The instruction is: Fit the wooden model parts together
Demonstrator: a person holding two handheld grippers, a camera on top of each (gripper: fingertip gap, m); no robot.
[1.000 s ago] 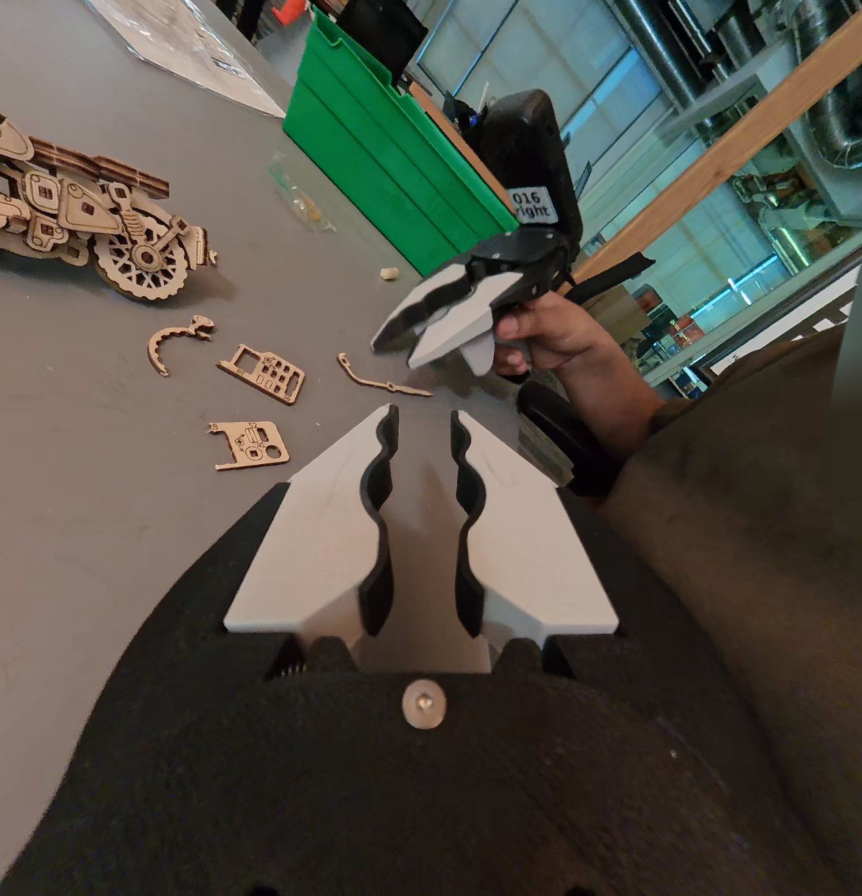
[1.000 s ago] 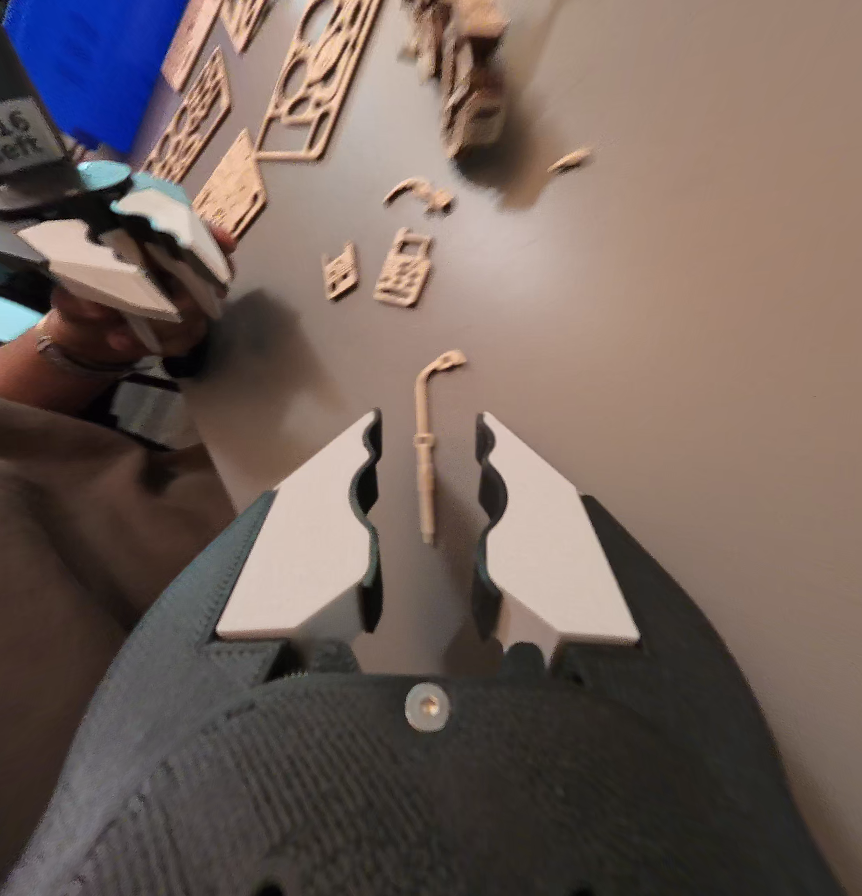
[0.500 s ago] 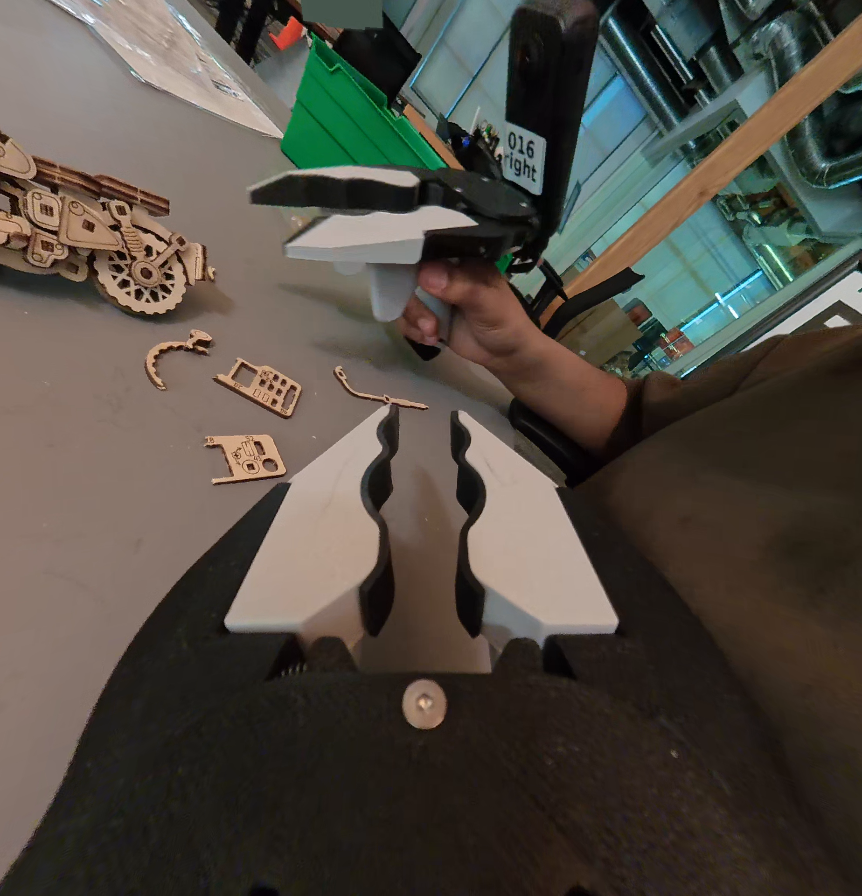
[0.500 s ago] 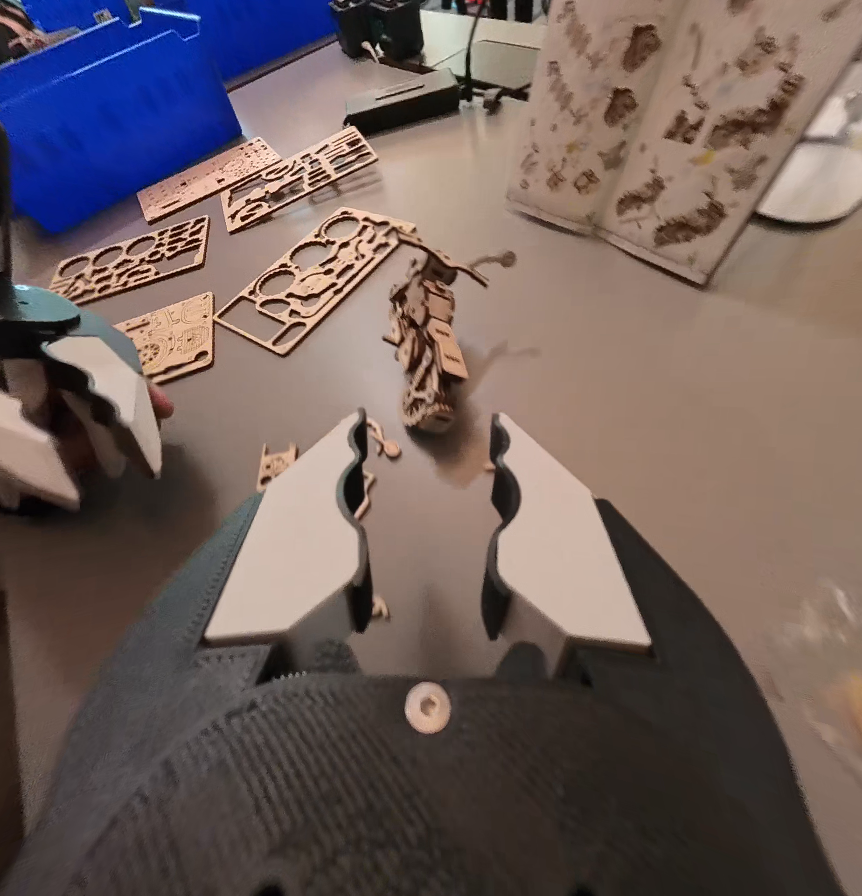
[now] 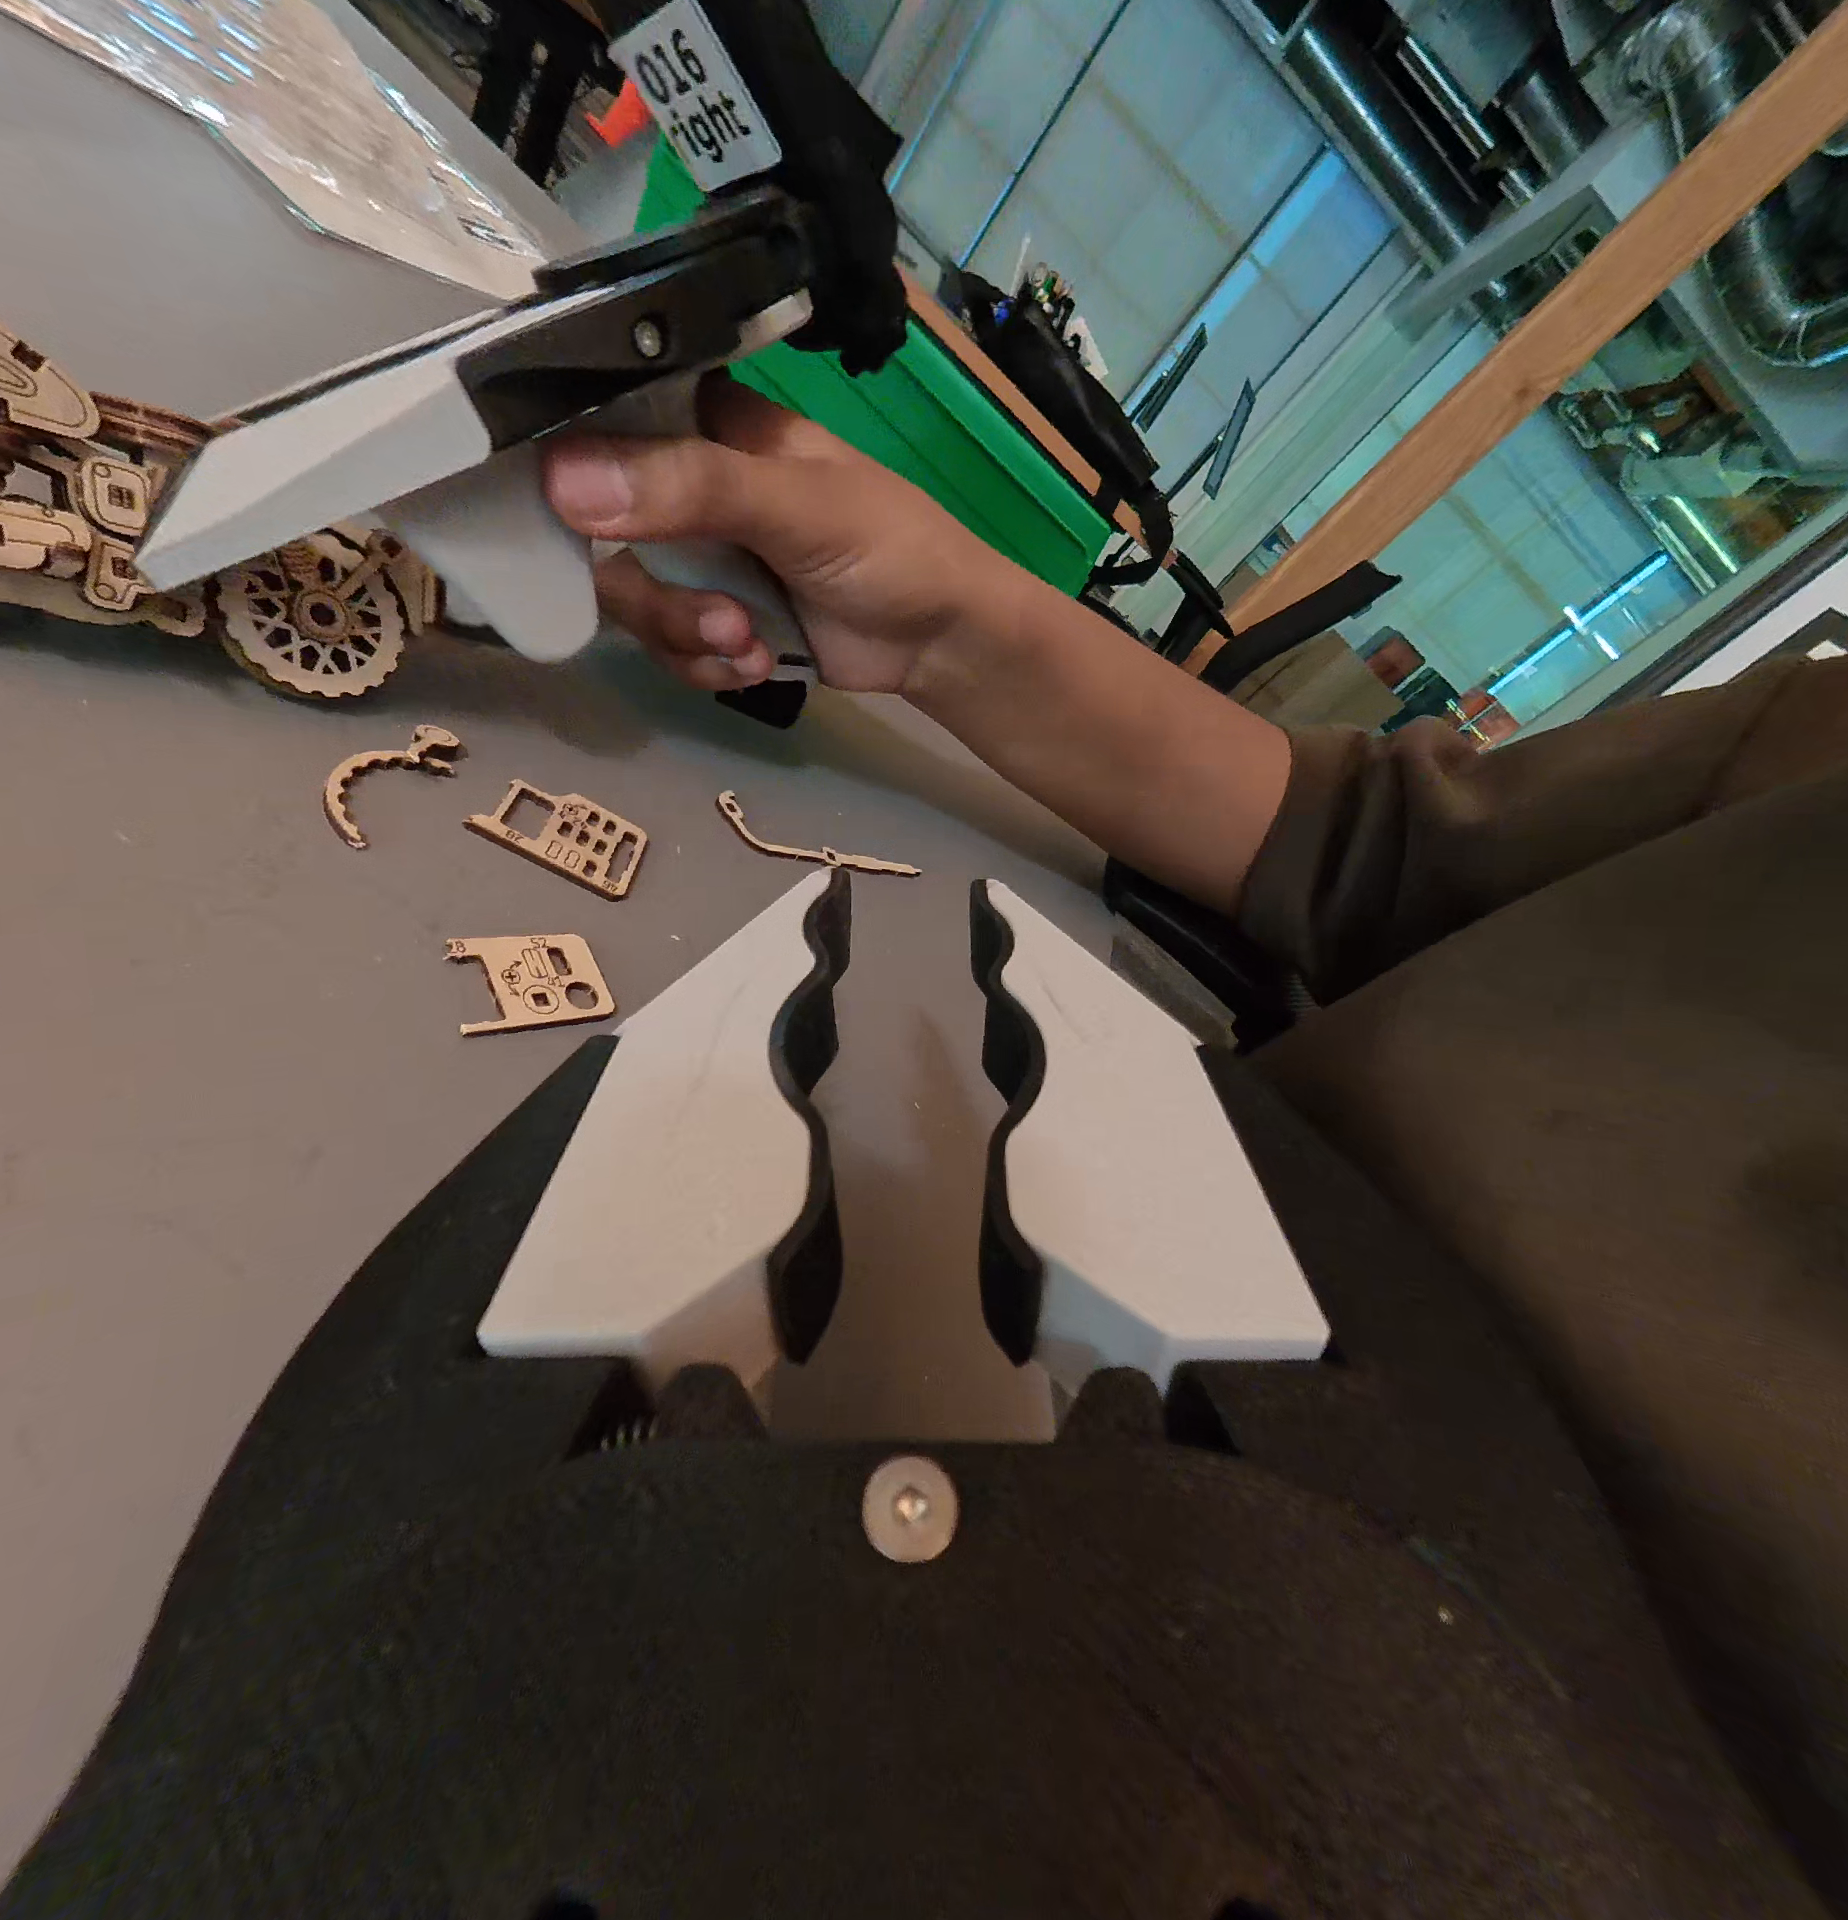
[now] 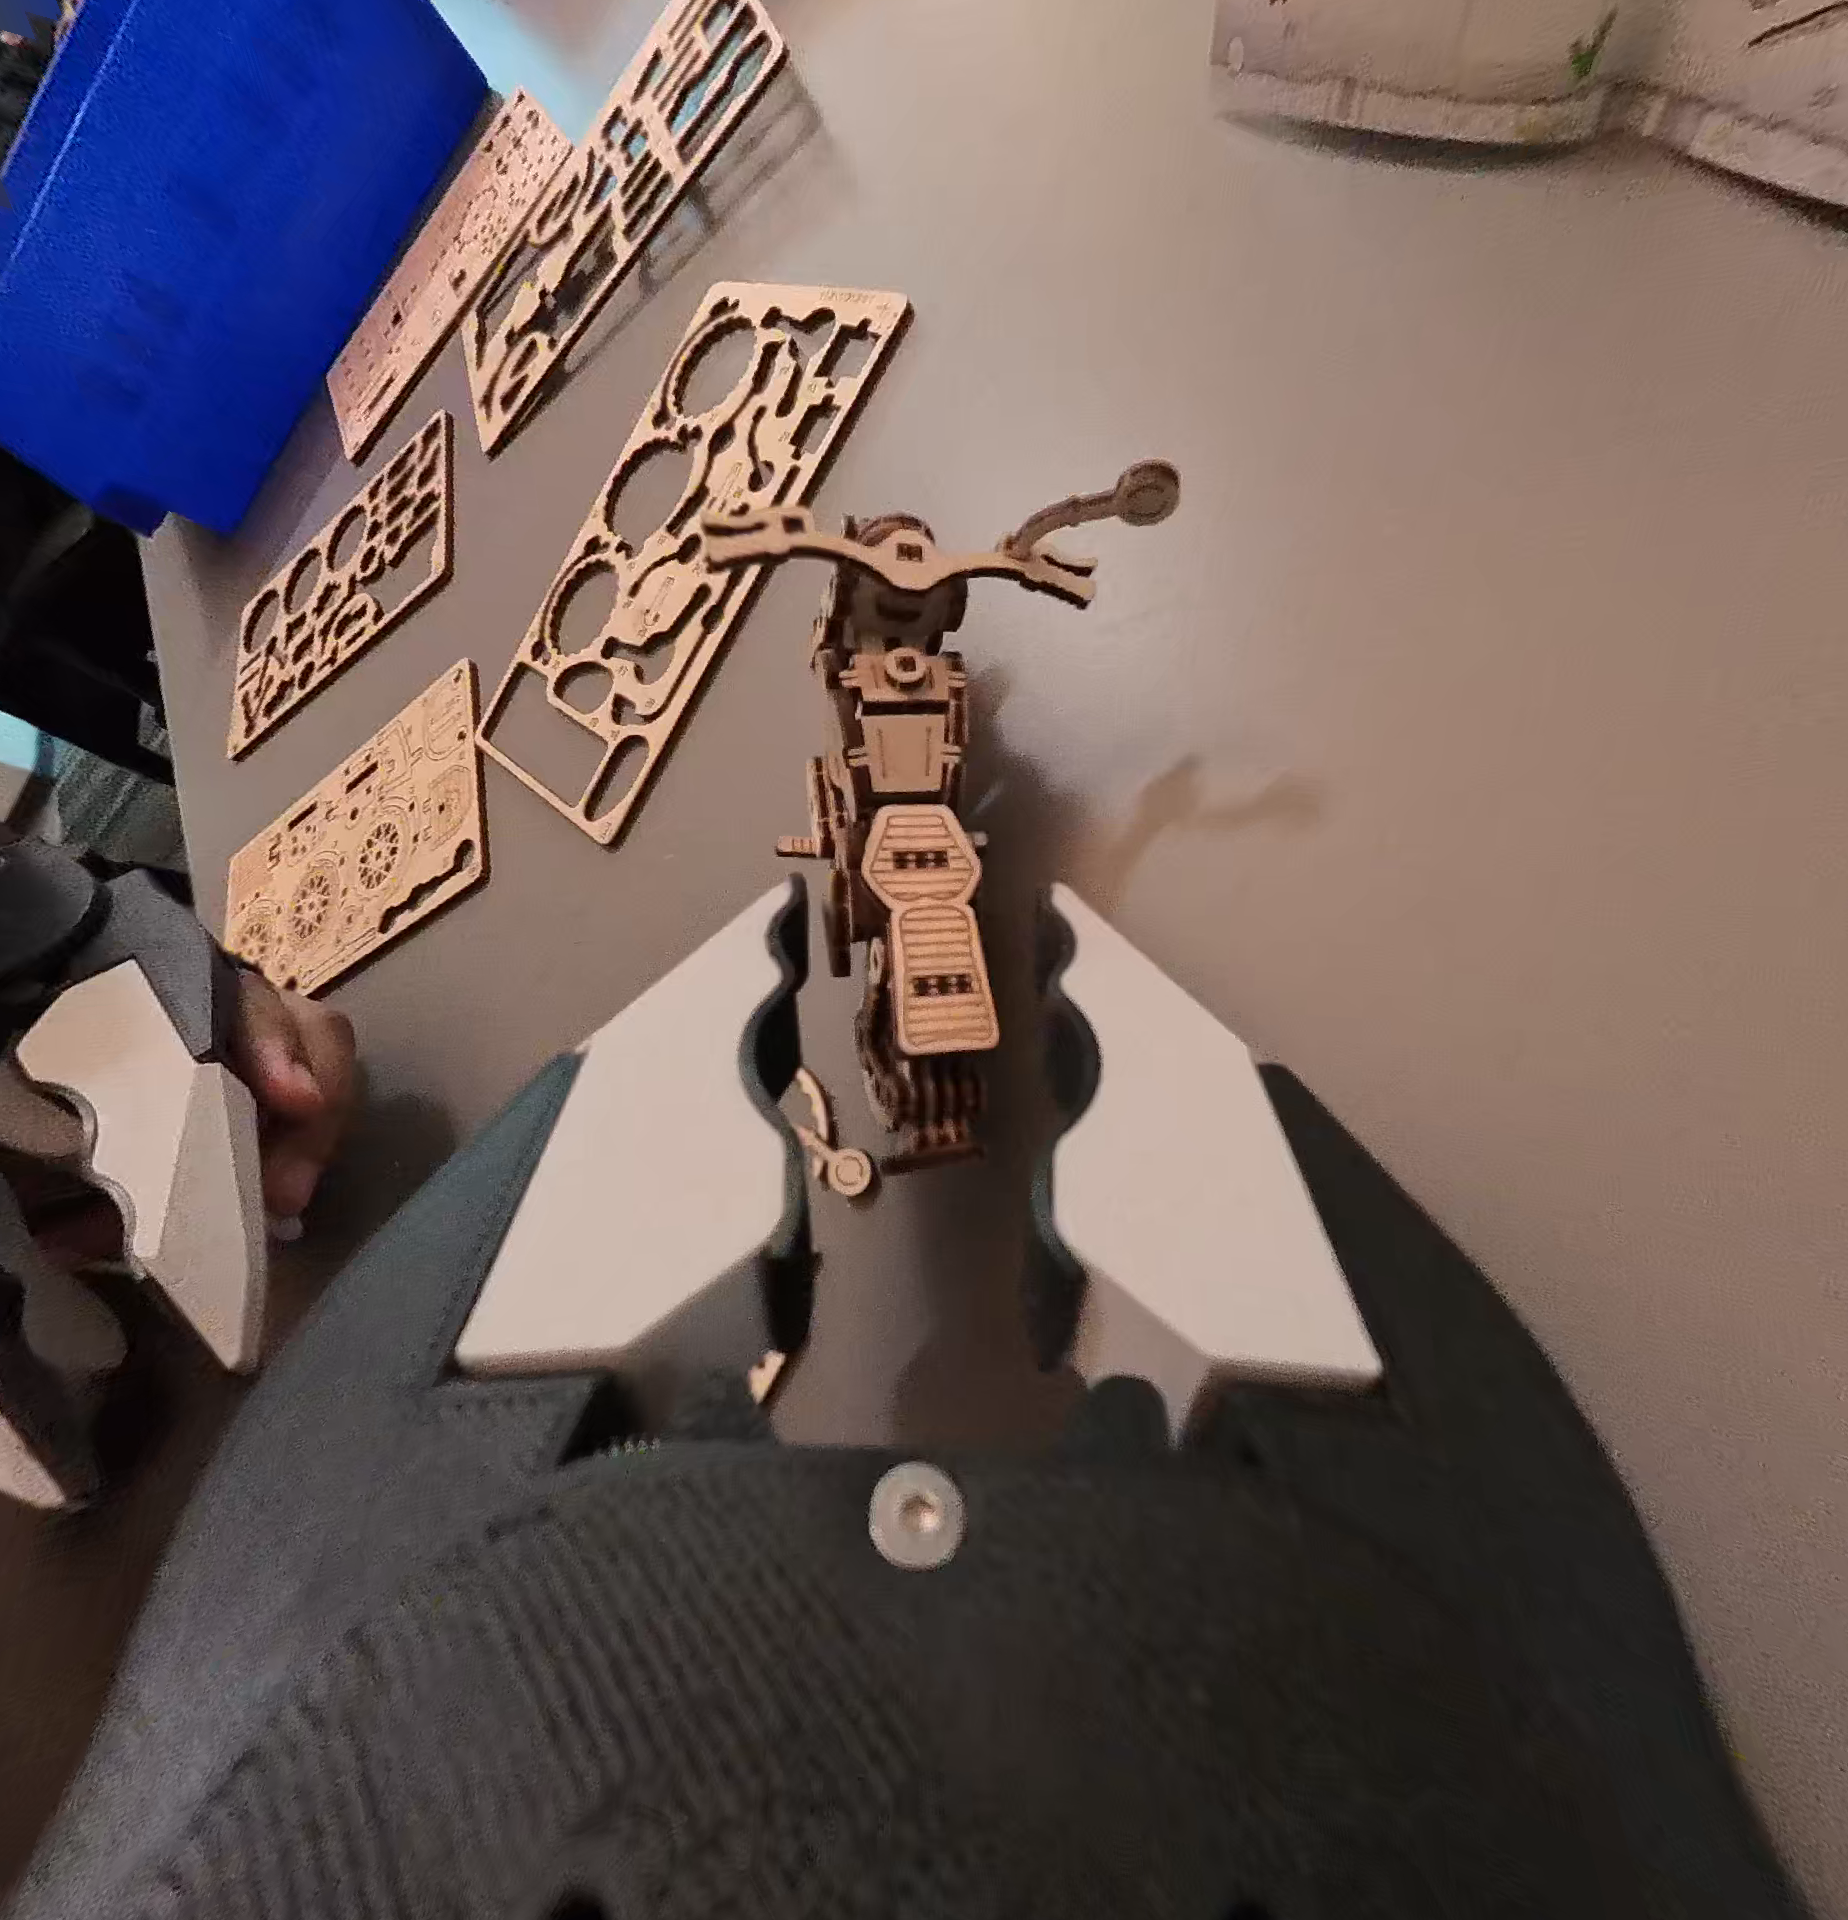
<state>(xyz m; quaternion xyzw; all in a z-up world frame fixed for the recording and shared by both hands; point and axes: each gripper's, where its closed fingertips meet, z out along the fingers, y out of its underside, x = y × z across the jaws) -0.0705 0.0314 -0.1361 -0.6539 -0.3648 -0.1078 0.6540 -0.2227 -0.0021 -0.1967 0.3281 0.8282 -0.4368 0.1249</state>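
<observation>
A wooden model motorcycle (image 6: 904,821) stands upright on the grey table; its rear wheel shows in the left wrist view (image 5: 312,613). My right gripper (image 6: 920,914) is open and empty, its fingers on either side of the motorcycle's rear seat, above it. It shows from the side in the left wrist view (image 5: 172,545). My left gripper (image 5: 909,894) is open and empty near the table's front edge. Loose parts lie ahead of it: a curved piece (image 5: 380,774), two flat plates (image 5: 561,836) (image 5: 530,982) and a thin lever (image 5: 811,842).
Several punched-out wooden sheets (image 6: 691,551) lie left of the motorcycle, with a blue bin (image 6: 182,239) behind them. A green bin (image 5: 899,416) stands at the table's far edge. An instruction sheet (image 5: 276,135) lies at the back. A person's hand (image 5: 795,561) holds the right gripper.
My right gripper has risen from the thin lever and moved forward over the motorcycle's rear. My left gripper has stayed in place, still open.
</observation>
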